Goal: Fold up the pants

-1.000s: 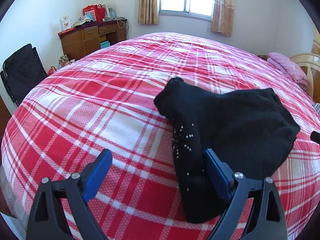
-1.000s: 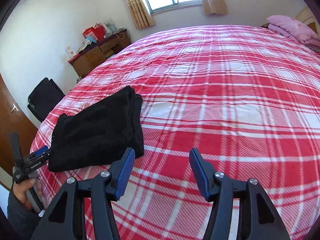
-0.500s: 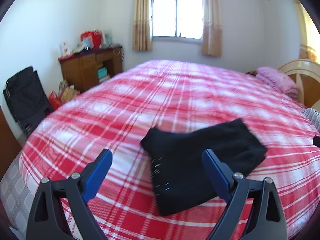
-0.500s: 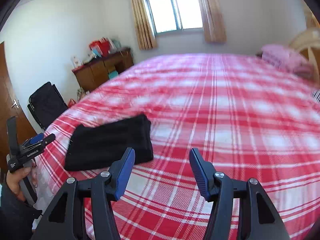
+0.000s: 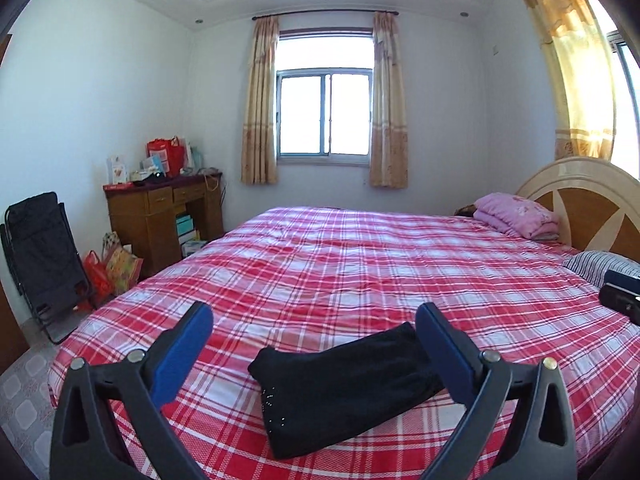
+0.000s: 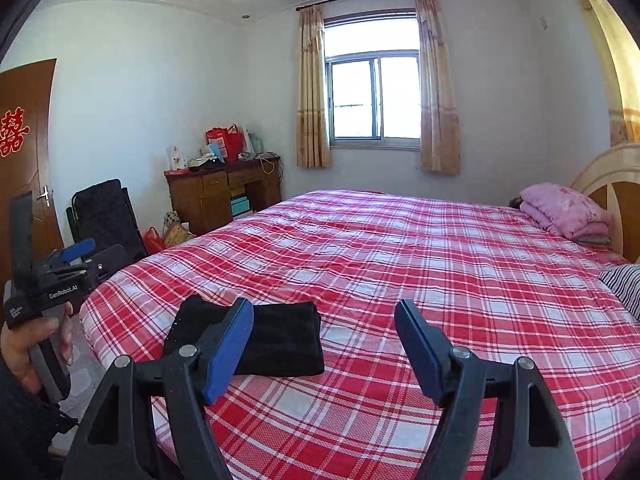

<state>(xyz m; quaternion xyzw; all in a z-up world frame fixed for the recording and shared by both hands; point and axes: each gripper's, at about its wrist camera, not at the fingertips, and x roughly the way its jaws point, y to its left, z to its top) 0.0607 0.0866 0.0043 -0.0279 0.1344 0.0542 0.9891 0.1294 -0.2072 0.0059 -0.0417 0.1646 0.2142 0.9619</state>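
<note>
a: where were the pants (image 5: 344, 384)?

b: folded into a compact bundle near the foot of the bed (image 5: 360, 264), untouched.

a: and the grippers?

b: left gripper (image 5: 314, 344) and right gripper (image 6: 324, 340) had just been opening, nothing between them. folding looked finished; next probably just withdrawing.

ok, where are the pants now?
The folded black pants lie on the red plaid bed near its foot edge, low and centre in the left wrist view.

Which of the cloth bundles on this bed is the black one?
The folded pants near the foot edge of the bed, just beyond the grippers. The other bundle, the folded blanket by the headboard, is pink.
</note>
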